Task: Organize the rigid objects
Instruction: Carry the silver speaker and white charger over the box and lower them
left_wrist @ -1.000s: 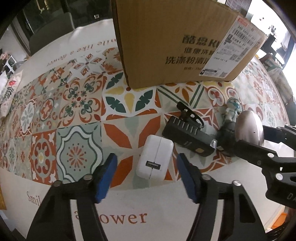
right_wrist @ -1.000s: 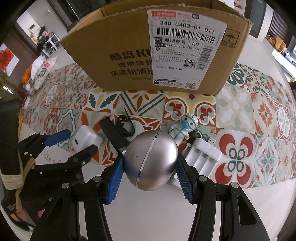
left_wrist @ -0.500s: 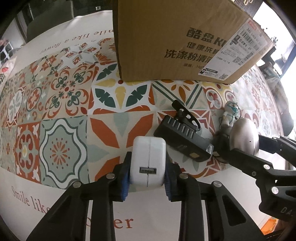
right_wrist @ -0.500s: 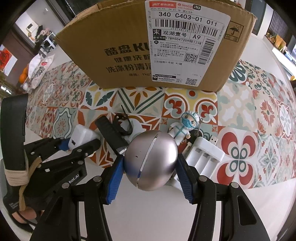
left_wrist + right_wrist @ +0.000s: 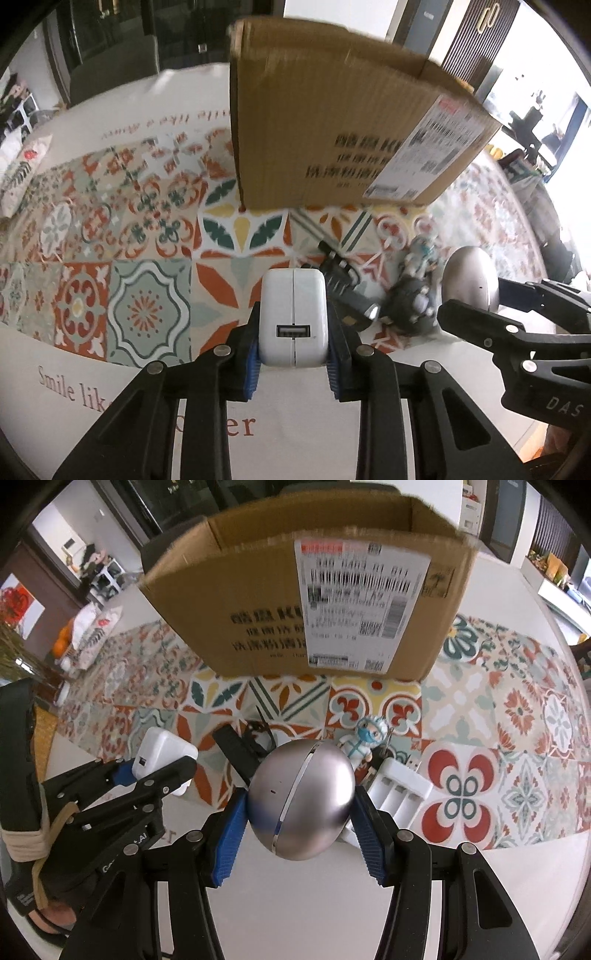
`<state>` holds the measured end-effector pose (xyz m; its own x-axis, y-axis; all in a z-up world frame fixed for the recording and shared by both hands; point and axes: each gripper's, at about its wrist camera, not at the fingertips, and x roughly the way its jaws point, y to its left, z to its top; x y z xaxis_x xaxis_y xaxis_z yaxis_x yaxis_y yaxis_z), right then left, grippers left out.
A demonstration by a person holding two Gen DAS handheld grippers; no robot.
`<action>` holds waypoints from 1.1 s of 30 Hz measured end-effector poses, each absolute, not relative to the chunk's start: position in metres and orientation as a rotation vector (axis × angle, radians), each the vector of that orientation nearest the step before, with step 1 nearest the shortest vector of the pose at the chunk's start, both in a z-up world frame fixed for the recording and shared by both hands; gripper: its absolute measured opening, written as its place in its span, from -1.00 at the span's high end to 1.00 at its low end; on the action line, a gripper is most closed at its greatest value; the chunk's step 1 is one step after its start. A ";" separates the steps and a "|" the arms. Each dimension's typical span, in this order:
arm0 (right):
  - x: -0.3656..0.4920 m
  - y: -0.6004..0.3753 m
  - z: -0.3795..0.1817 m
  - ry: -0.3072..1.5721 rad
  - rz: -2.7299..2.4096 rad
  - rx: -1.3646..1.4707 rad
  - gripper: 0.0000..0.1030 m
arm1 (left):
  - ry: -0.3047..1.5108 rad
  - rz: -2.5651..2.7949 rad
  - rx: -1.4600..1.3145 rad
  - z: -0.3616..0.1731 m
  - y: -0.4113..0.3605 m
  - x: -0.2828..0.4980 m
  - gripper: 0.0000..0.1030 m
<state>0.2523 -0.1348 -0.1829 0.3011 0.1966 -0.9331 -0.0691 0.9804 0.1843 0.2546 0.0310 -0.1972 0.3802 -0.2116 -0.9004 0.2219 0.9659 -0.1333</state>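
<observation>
The left gripper (image 5: 293, 363) pinches a white charger (image 5: 293, 317) (USB port facing the camera) just in front of the cardboard box (image 5: 314, 602). The right gripper (image 5: 299, 834) clamps a silver egg-shaped case (image 5: 301, 799), also before the box.

Soft daylight fills both views, with blown-out windows far beyond the fingers to the right. The cardboard box (image 5: 306, 602) ahead of the fingers smears with motion blur, its print unreadable. Fisheye edges bend and darken.
</observation>
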 end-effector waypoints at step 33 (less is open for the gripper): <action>0.253 -0.160 -0.046 0.883 0.193 0.147 -0.09 | 0.797 -0.325 0.052 -0.048 -0.007 0.266 0.43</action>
<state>0.2526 -0.1602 -0.0458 0.6197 0.2277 -0.7511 -0.1067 0.9725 0.2068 0.2656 -0.0068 -0.0482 0.6521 -0.2666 -0.7097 0.3055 0.9492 -0.0759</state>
